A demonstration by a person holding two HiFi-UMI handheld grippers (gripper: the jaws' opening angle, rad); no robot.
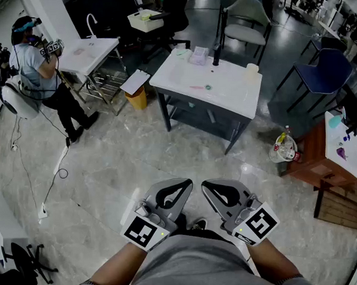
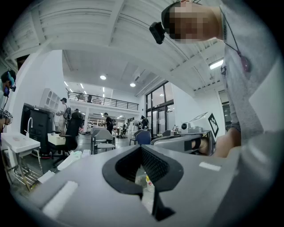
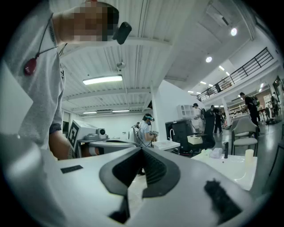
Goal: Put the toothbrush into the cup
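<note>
A white table (image 1: 224,97) stands a few steps ahead of me across the floor. On it lie a thin pink item (image 1: 197,88) that may be the toothbrush, too small to tell, and a pale cup (image 1: 252,73) near the table's right end. My left gripper (image 1: 182,184) and right gripper (image 1: 207,184) are held close to my body, side by side, far from the table. Both are shut with nothing between the jaws. In the right gripper view the table (image 3: 230,168) and the cup (image 3: 249,154) show at the right.
Another person (image 1: 38,66) with a headset stands at the far left by a second white table (image 1: 91,54). Chairs (image 1: 246,20) stand behind the table, a blue chair (image 1: 325,69) to its right. A bag of bottles (image 1: 285,147) and a brown table (image 1: 315,157) are at the right.
</note>
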